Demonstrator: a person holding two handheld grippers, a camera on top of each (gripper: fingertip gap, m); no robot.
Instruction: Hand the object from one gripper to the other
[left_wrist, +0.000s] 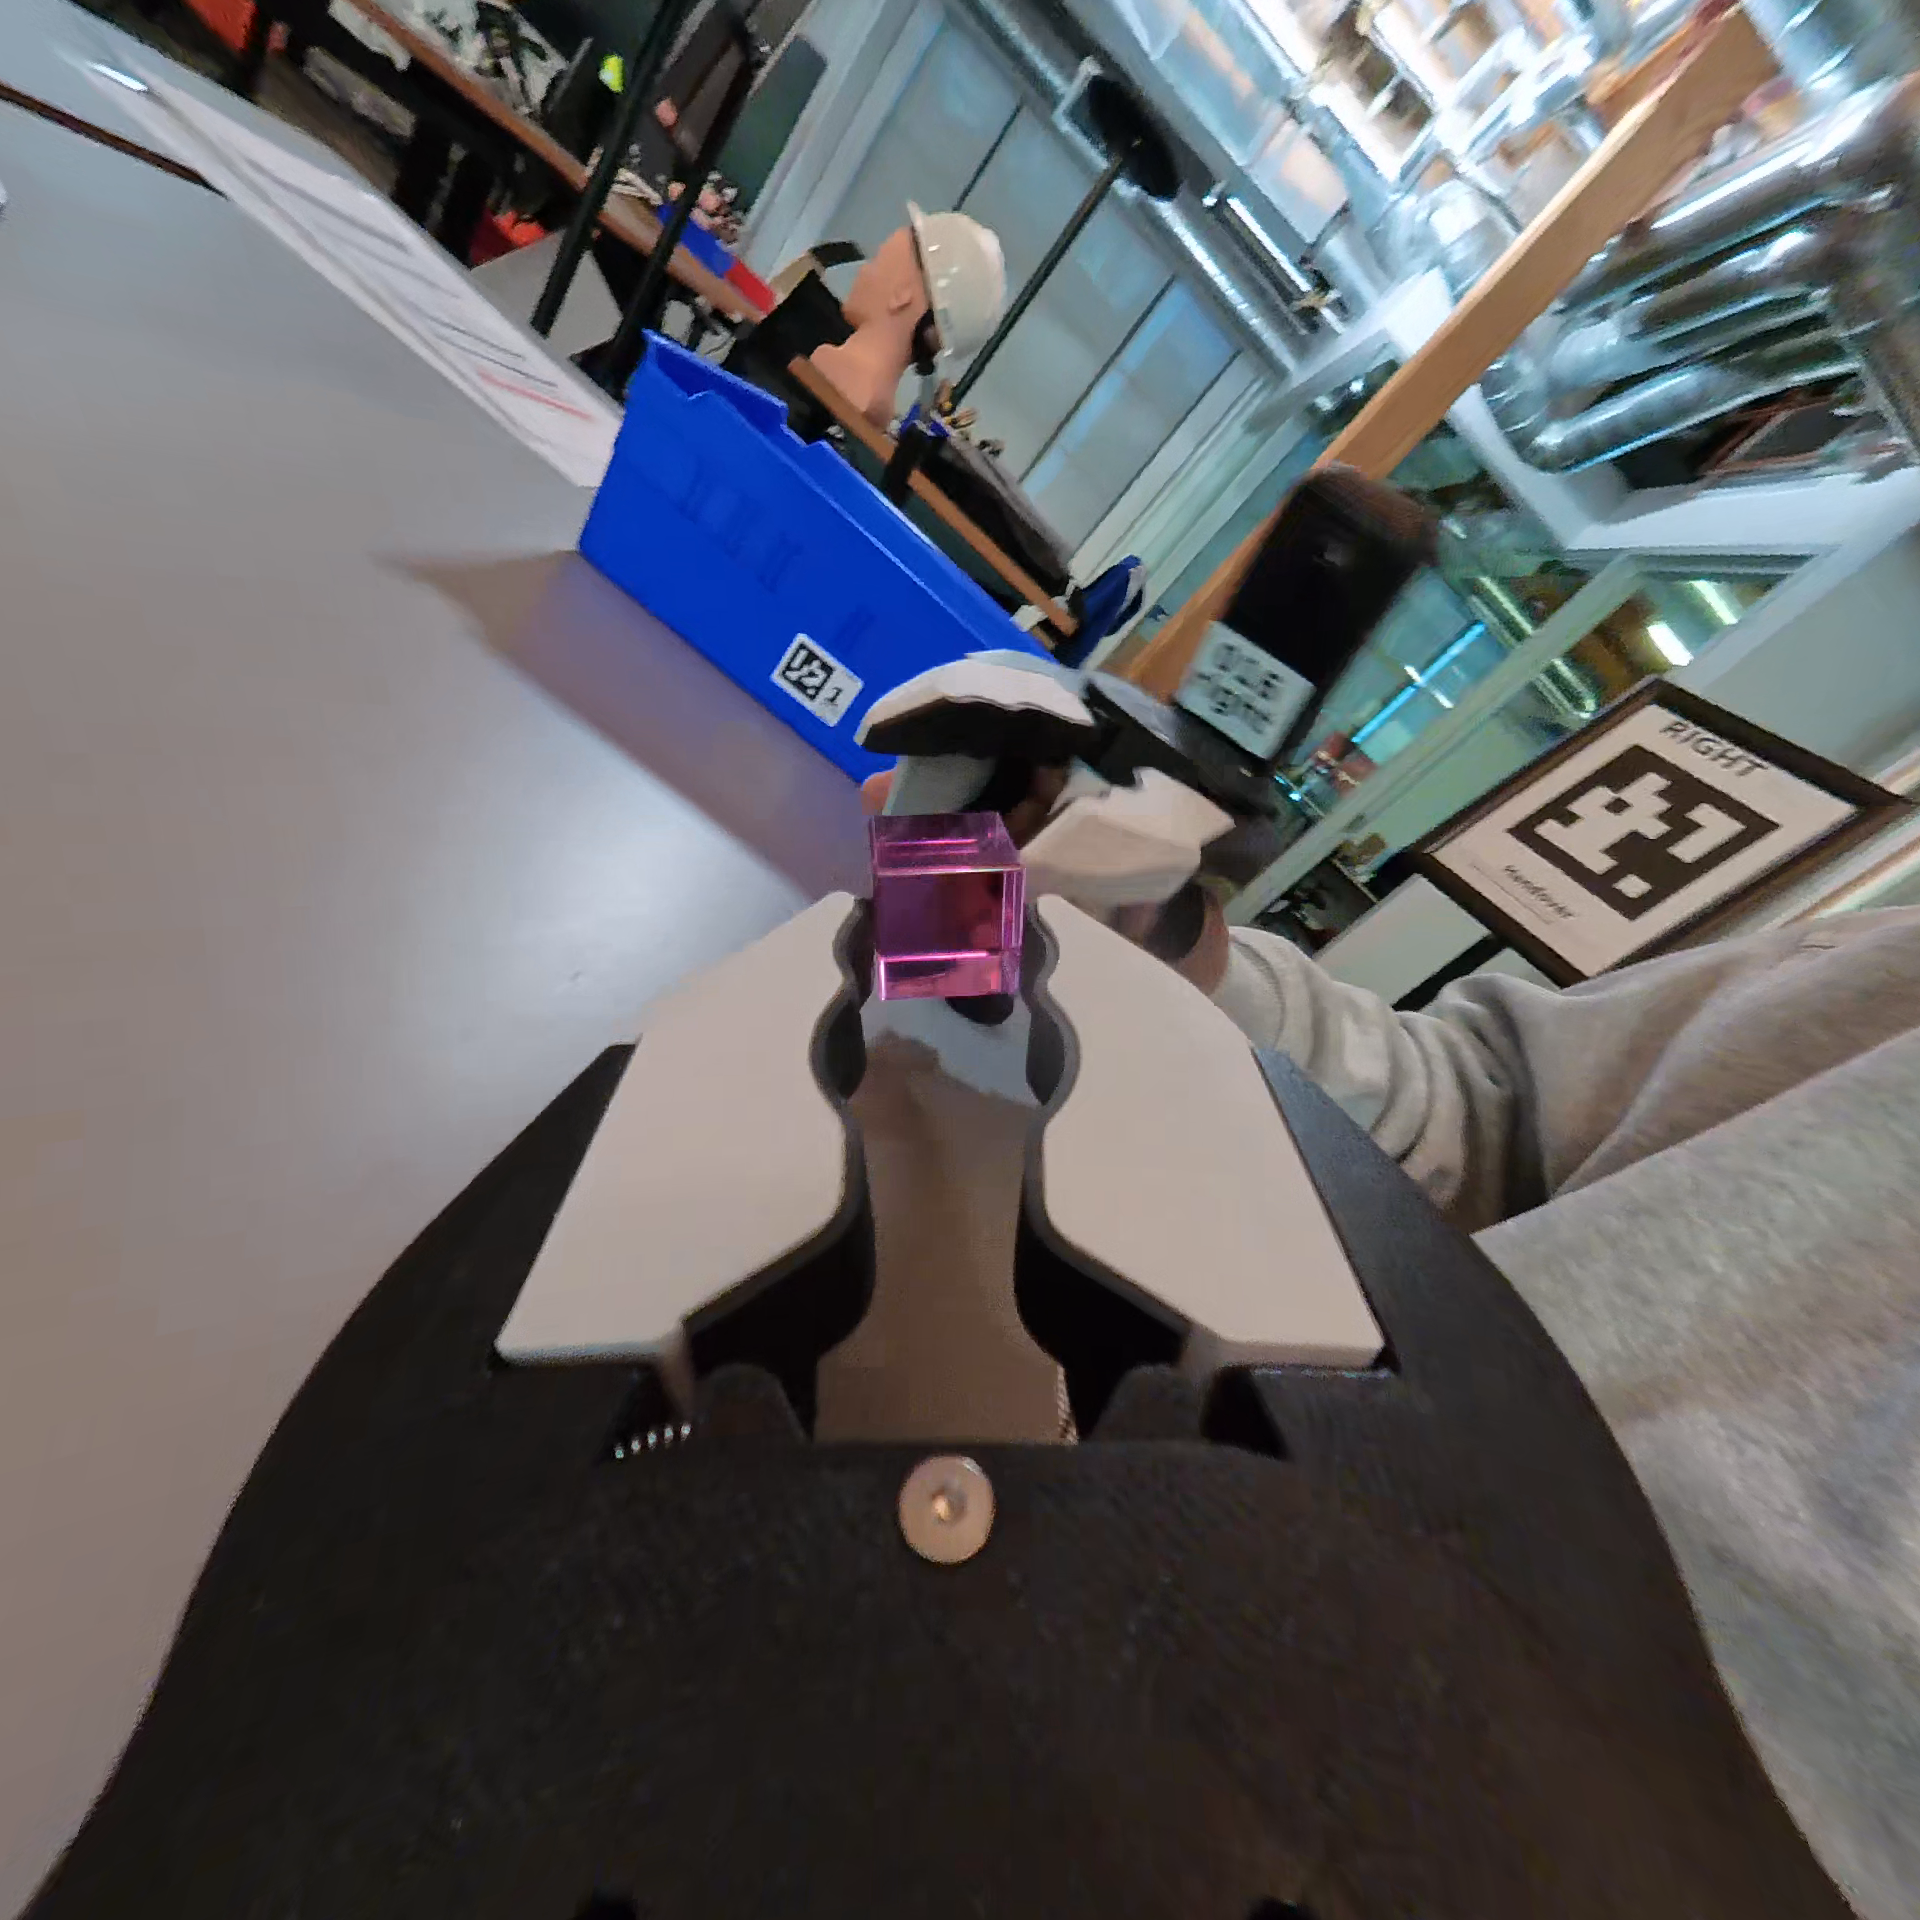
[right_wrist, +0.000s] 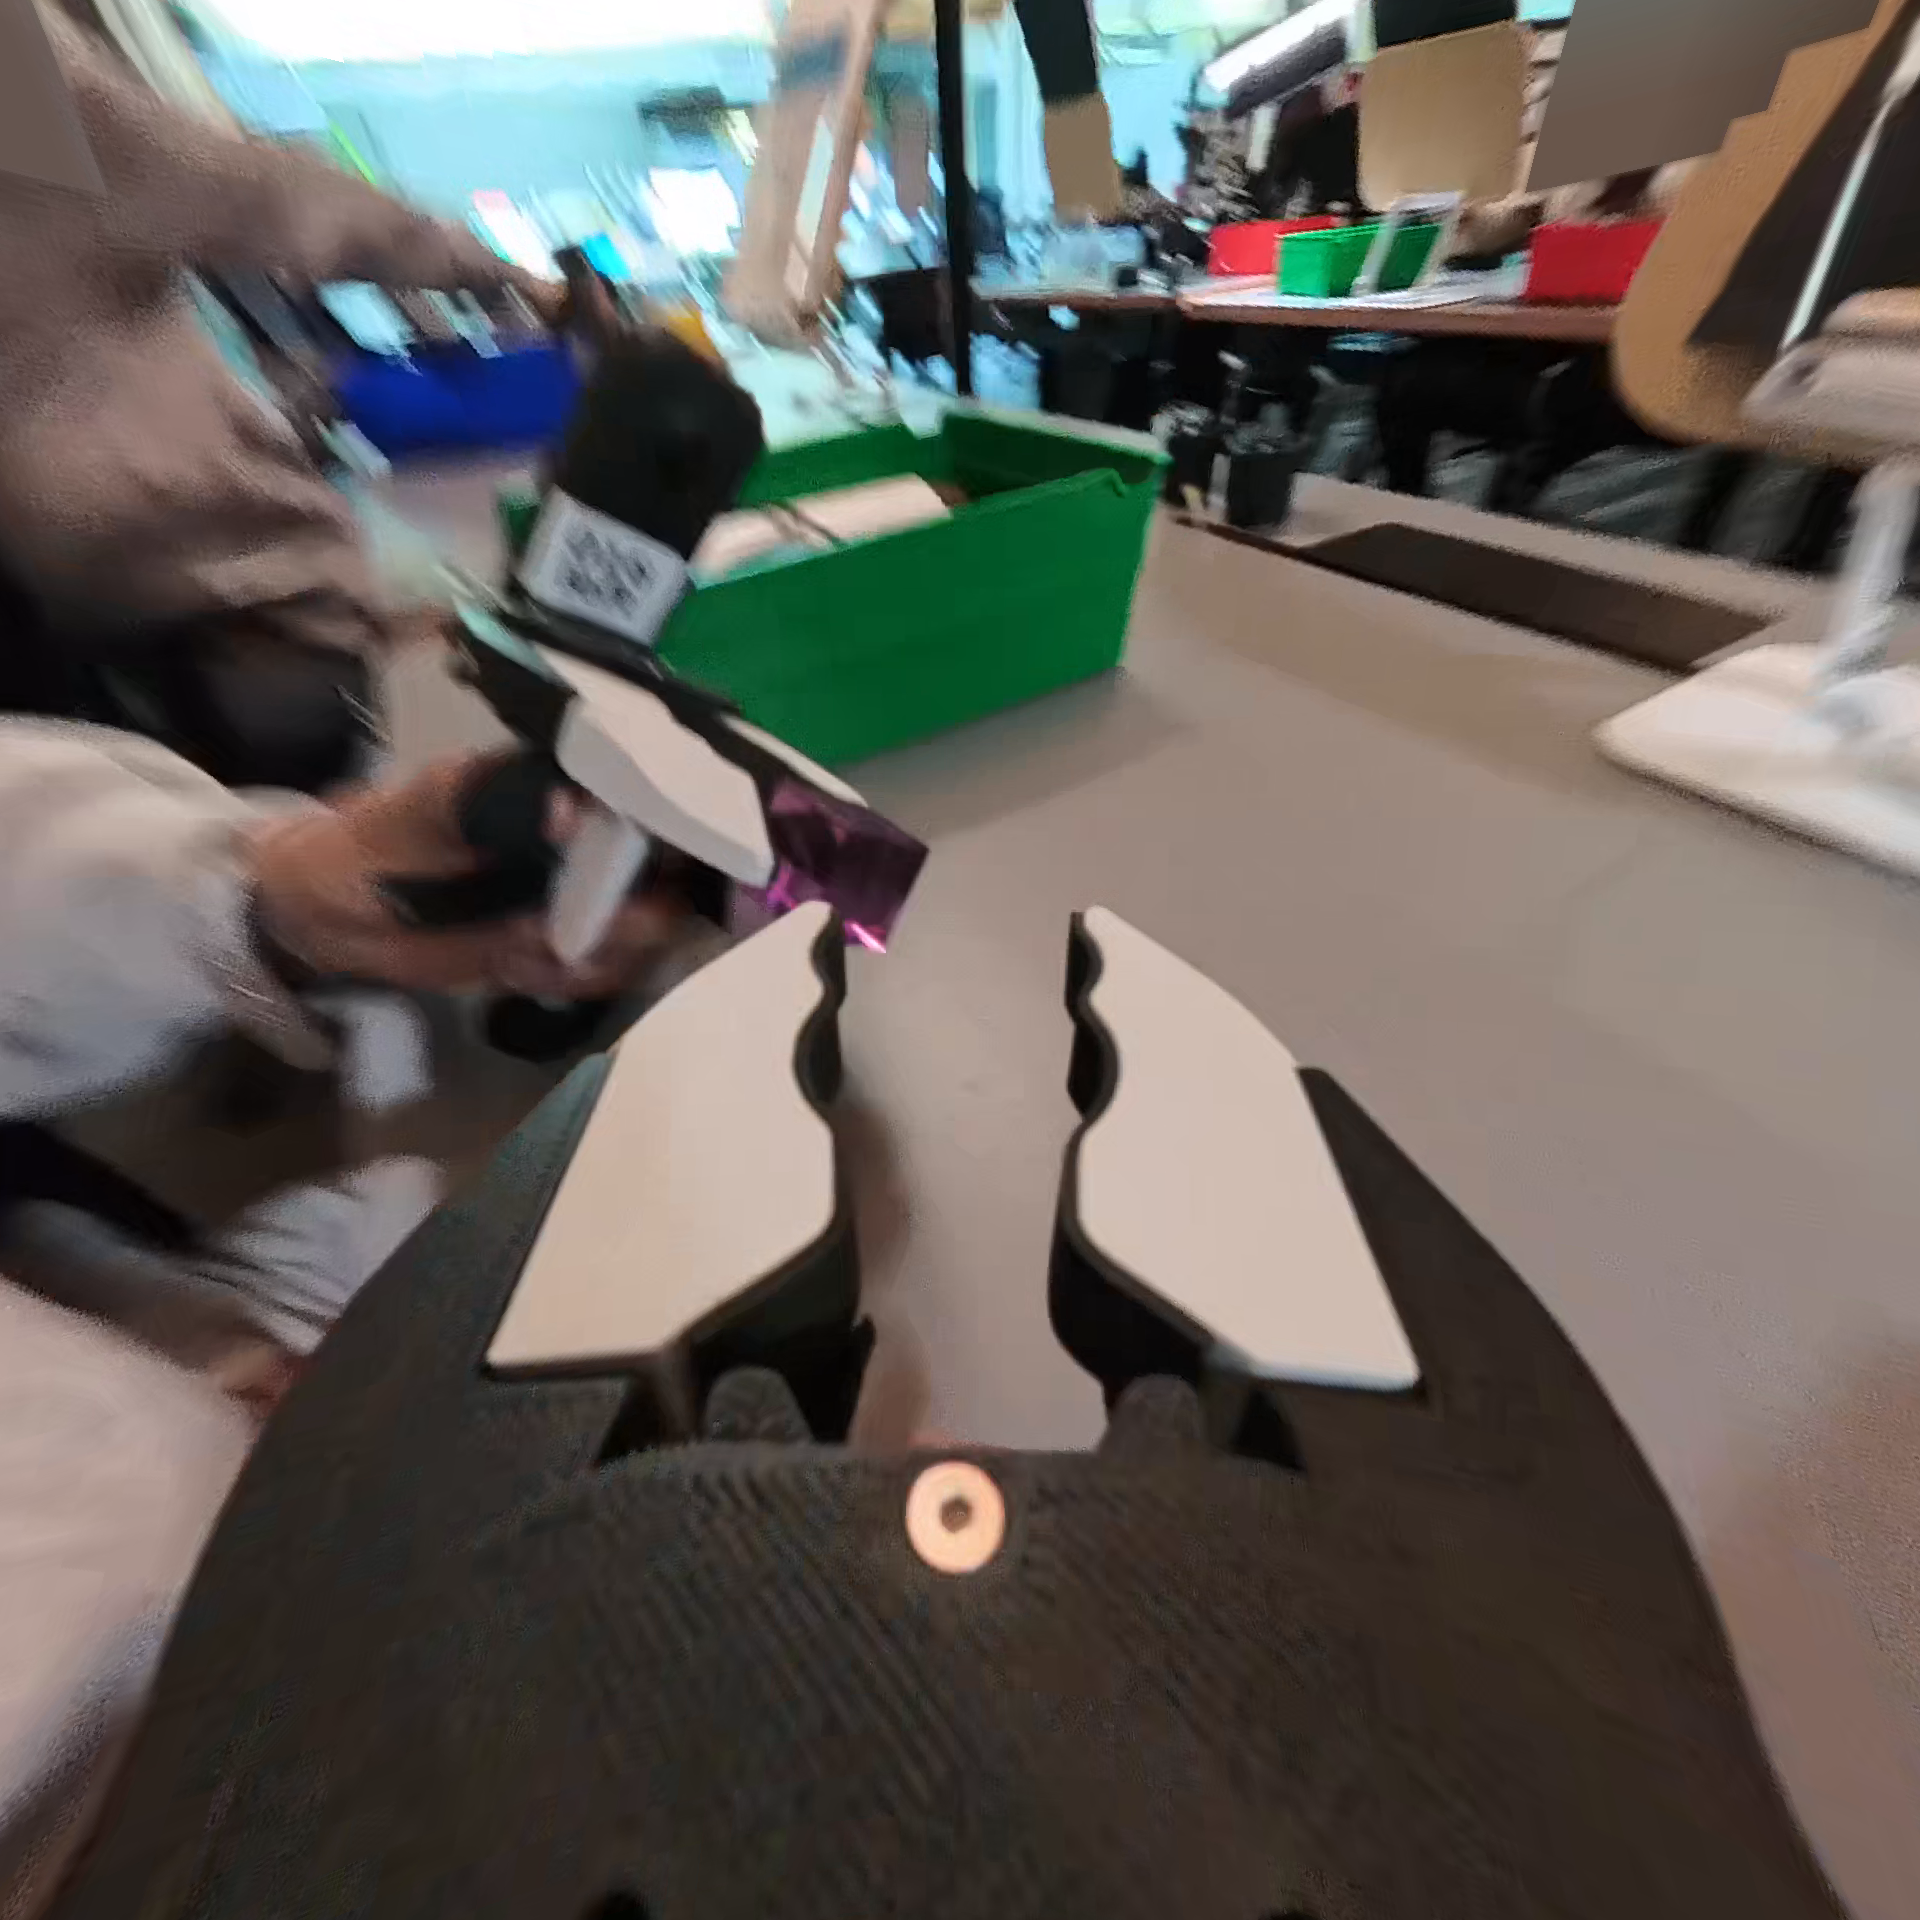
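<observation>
A clear purple cube (left_wrist: 948, 914) is clamped between the tips of my left gripper (left_wrist: 948, 920), which is shut on it above the grey table (left_wrist: 312, 831). My right gripper (left_wrist: 961, 795) faces it from just beyond the cube, with its jaws apart. In the right wrist view my right gripper (right_wrist: 956, 925) is open and empty. The cube (right_wrist: 847, 868) sits just ahead of its left fingertip (right_wrist: 816, 935), not between the jaws. The left gripper (right_wrist: 805, 831) comes in from the left, held by a hand (right_wrist: 416, 883).
A blue bin (left_wrist: 769, 582) stands on the table behind the grippers. A green bin (right_wrist: 935, 644) holding pale items stands farther back. A white stand base (right_wrist: 1766, 758) is at the right. A framed marker board (left_wrist: 1652, 831) and a grey sleeve (left_wrist: 1558, 1091) are to the right.
</observation>
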